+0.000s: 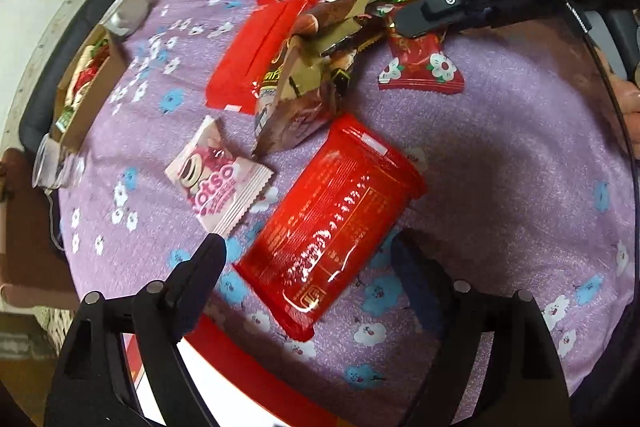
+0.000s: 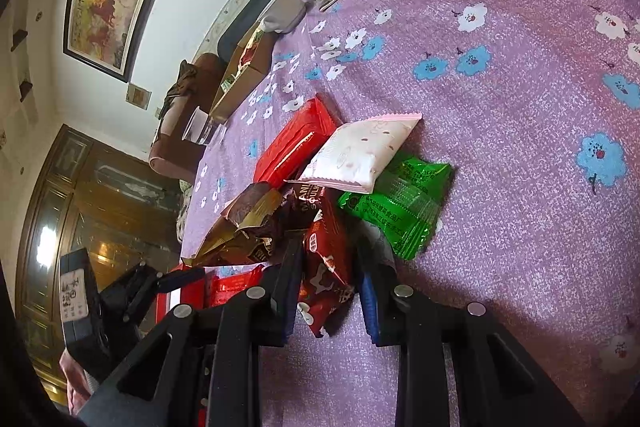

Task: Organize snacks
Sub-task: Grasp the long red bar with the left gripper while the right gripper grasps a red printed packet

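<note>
The left gripper (image 1: 308, 251) points steeply down at the tablecloth (image 1: 500, 155) with its jaws spread wide and nothing pressed between the pads. Right between the two fingers lies the big red snack packet (image 1: 332, 223), flat on the cloth. Its long axis runs on a slant from the near left corner up toward the far right, so the jaws straddle its lower half across the narrow way. To my eye that is the pick that comes next: the fingers only need to drop and close across the width.

Just left of that packet, beside the left finger, sits a pink biscuit sachet (image 1: 220, 179), close enough to be caught by mistake.

The right gripper (image 2: 328, 263) is further up the table and is clenched on a small dark red candy wrapper (image 2: 326, 267), which stands between its fingers. It is the nearer one to the heap beyond: a brown-gold packet (image 2: 240, 231), a white-pink sachet (image 2: 356, 155), a green sachet (image 2: 400, 203).

The cardboard box (image 1: 92, 87) holding sorted snacks stands at the far left edge, well apart from both grippers, on the left gripper's side.
</note>
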A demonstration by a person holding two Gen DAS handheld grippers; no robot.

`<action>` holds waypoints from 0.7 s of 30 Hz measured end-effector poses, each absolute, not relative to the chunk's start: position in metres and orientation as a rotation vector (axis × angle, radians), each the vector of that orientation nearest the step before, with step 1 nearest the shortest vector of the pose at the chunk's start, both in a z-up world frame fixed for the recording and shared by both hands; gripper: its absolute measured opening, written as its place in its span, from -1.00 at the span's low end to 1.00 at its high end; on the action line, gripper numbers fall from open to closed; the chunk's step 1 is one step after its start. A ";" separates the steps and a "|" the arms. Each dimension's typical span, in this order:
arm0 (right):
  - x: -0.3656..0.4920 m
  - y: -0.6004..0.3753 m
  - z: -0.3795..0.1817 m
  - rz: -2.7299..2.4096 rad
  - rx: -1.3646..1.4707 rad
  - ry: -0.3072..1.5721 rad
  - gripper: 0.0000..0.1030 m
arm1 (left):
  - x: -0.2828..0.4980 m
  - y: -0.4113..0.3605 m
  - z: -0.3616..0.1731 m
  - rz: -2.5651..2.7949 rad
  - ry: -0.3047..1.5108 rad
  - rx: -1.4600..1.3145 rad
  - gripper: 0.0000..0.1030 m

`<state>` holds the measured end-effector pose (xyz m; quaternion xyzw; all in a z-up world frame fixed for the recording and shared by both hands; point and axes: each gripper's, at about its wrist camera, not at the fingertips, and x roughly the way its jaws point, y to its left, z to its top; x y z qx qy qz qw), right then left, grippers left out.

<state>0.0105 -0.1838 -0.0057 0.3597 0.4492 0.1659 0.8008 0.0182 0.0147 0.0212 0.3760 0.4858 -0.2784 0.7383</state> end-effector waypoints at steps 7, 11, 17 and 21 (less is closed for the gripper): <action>0.011 -0.184 -0.006 0.357 0.772 0.963 -0.48 | 0.023 0.023 0.018 -0.573 1.145 0.652 0.58; 0.011 -0.183 -0.005 0.357 0.770 0.964 -0.48 | 0.006 0.018 0.021 -0.538 1.134 0.642 0.18; 0.011 -0.181 -0.004 0.357 0.754 0.966 -0.47 | -0.051 -0.007 0.029 -0.612 1.128 0.565 0.15; 0.011 -0.180 -0.004 0.361 0.755 0.968 -0.46 | -0.059 -0.010 0.039 -0.567 1.088 0.540 0.18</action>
